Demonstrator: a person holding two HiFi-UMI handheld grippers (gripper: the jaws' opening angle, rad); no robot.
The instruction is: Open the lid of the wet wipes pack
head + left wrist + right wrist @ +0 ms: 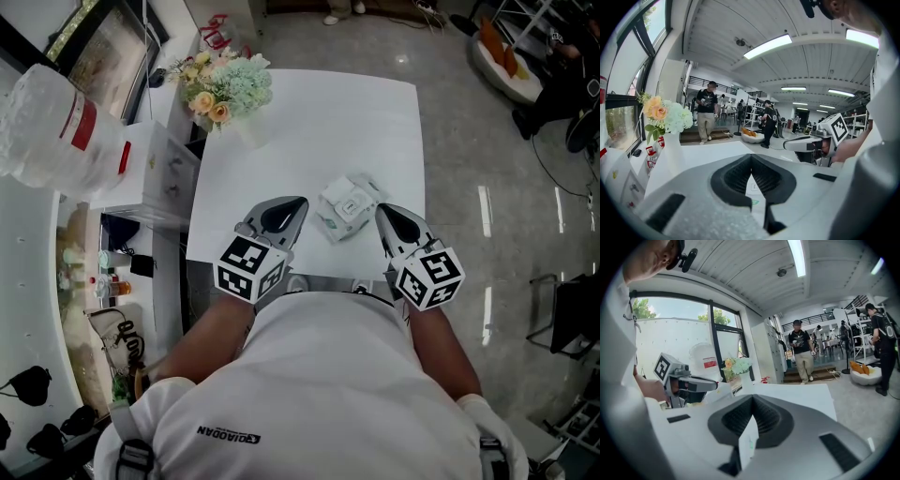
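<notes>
The wet wipes pack (345,208), white with a closed flip lid on top, lies flat near the front edge of the white table (309,131). My left gripper (300,201) hovers just left of it, jaws closed to a point, holding nothing. My right gripper (379,208) sits just right of the pack, also shut and empty. In the left gripper view the jaws (751,158) meet at the tip, and a strip of the pack (753,188) shows below them. The right gripper view shows the same: closed jaws (752,398) over an edge of the pack (749,442).
A vase of flowers (225,89) stands at the table's far left corner. A large water bottle (56,122) and a white cabinet (155,173) are left of the table. People (802,350) walk in the room beyond the far edge.
</notes>
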